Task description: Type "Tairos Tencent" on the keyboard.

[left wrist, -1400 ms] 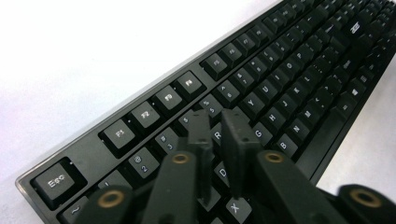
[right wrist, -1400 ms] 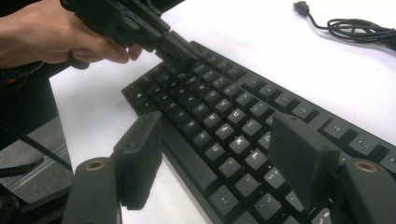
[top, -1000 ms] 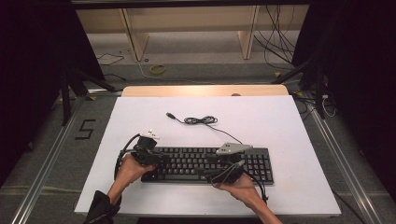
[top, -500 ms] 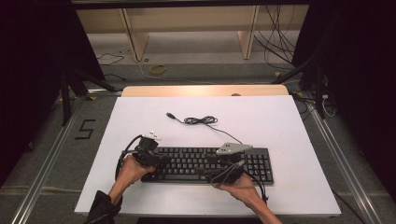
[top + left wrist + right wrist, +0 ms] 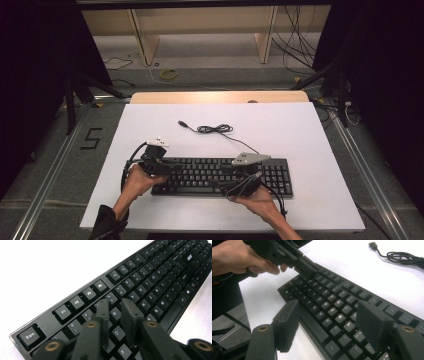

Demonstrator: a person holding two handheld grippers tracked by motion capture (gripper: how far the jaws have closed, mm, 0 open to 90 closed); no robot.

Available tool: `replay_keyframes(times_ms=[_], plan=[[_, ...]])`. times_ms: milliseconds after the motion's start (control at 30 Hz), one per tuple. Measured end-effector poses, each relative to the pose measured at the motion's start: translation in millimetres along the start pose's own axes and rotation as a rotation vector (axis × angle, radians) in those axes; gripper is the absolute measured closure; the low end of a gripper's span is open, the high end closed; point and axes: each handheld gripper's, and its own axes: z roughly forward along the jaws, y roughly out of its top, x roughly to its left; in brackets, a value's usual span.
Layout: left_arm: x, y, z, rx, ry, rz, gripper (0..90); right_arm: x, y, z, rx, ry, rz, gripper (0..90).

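Black keyboard (image 5: 222,176) lying low centre of the high view on white board (image 5: 300,135), long axis left to right. Left gripper (image 5: 115,312) over the left-end letter keys, jaws just opened a narrow gap, nothing between. Right gripper (image 5: 329,325) spread wide above the front edge, holding nothing.

My left claw (image 5: 115,312) has just been opening: its jaws now stand slightly parted over the keyboard (image 5: 150,282), above the E and R keys at the board's nine o'clock end, nothing gripped between them.
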Motion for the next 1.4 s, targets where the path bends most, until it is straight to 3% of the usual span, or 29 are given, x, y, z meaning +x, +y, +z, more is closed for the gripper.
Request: replay_keyframes(times_ms=[433,633,1400], plan=[[0.4,-1.9,-3.1,-0.012,-0.033,-0.017,45.5,0.9,1.9,3.1,0.01,-0.005,0.0,36.1],[1.2,-3.3,-7.0,-0.035,-0.04,-0.025,40.5,2.4,3.9,8.3,0.027,-0.009,-0.003,39.0],[-0.3,-8.3,-16.8,-0.096,-0.051,-0.031,36.2,7.4,7.1,49.9,0.147,-0.01,-0.027,87.5]])
